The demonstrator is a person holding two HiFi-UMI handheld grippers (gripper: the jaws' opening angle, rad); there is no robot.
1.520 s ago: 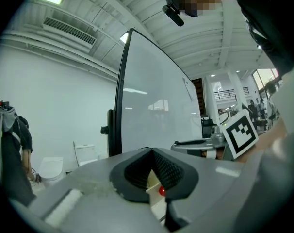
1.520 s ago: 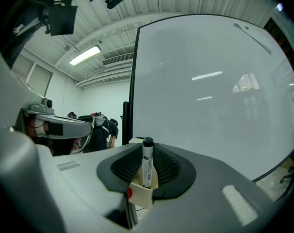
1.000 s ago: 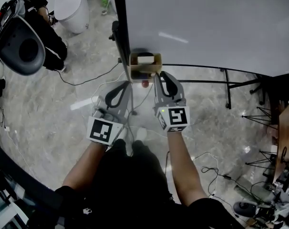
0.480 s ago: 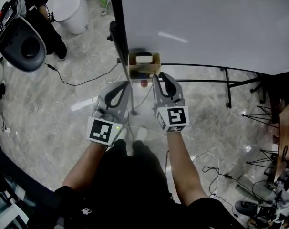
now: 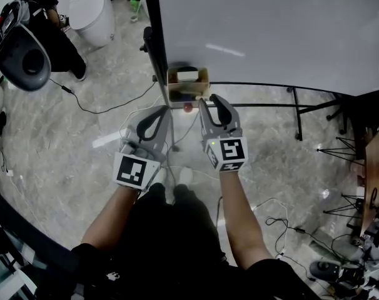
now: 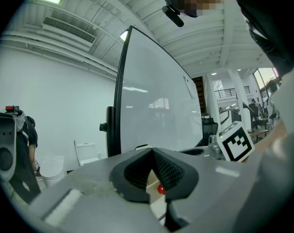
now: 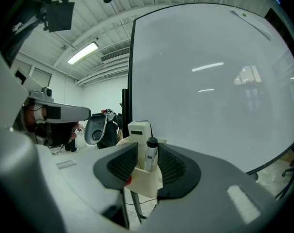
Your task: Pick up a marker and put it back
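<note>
A black-capped white marker [image 7: 151, 154] stands upright in a cream holder [image 7: 146, 179] fixed at the whiteboard's lower left corner. My right gripper [image 7: 148, 163] straddles that pocket and its jaws are opening; the marker is between the pads [image 7: 123, 167] but they are not pressing on it. A white eraser [image 7: 138, 130] sits behind the marker. From the head view, the right gripper [image 5: 208, 102] reaches the holder [image 5: 188, 87], where a red cap [image 5: 188, 107] shows. My left gripper [image 5: 154, 116] hangs beside it to the left, fingertips together and holding nothing [image 6: 152, 152].
The whiteboard [image 5: 271, 30] fills the upper right, its black stand legs [image 5: 299, 114] spreading over the marble floor. Cables [image 5: 108, 105] trail on the floor. A person in black with a grey device [image 5: 24, 58] and a white bin [image 5: 96, 8] are at upper left.
My right gripper's fingers have spread apart around the marker at the holder. The left gripper has stayed put. The person at upper left has shifted slightly.
</note>
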